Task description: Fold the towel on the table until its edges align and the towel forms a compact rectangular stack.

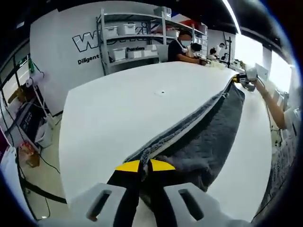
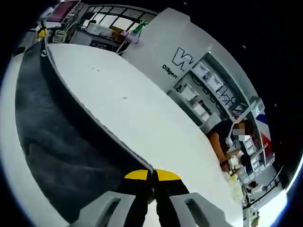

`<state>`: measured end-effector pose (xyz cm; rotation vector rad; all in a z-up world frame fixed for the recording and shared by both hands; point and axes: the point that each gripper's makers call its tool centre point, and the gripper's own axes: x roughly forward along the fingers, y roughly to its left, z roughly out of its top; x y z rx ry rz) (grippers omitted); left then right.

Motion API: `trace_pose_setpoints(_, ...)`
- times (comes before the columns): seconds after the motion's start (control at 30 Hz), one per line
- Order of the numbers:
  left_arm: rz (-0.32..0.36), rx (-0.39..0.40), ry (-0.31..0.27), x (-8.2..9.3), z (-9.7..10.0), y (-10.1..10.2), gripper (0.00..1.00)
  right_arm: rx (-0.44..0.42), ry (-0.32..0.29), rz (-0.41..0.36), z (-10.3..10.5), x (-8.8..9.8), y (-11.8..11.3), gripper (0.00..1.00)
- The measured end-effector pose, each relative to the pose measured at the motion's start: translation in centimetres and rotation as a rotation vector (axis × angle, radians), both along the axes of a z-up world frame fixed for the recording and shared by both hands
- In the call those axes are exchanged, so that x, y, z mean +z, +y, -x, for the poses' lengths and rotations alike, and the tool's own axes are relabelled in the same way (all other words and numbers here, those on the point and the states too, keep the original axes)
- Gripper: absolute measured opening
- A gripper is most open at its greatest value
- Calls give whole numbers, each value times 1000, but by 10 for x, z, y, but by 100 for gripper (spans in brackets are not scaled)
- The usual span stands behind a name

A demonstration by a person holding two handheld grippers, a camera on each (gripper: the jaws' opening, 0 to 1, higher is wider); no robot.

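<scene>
A dark grey towel (image 1: 208,137) hangs stretched over the white table (image 1: 128,113), held up at both ends. My left gripper (image 1: 145,166), with yellow-tipped jaws, is shut on the towel's near corner. Across the towel, the right gripper (image 1: 242,80) grips the far corner. In the right gripper view the same towel (image 2: 52,142) runs away to the upper left, and my right gripper (image 2: 152,175) is shut on its near corner. The left gripper (image 2: 41,33) shows small at the towel's far end.
The white table (image 2: 142,113) spreads wide beside the towel. A seated person (image 1: 182,49) works at its far end, near shelves with white bins (image 1: 128,40). Cables and gear sit on the floor at left (image 1: 28,127). A sleeve (image 1: 284,118) shows at the right.
</scene>
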<state>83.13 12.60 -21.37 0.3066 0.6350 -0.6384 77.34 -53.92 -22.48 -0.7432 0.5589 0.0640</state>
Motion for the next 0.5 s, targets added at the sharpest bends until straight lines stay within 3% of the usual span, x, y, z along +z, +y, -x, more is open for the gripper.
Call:
trace_pose_setpoints(0.27,-27,56,25,-28,-12,5,8,8,76,54,-11,-36,1,3)
trace_pose_setpoints(0.5,-24,87,13,-39,-20,6,9,11,117,78,-6,-49,1,4)
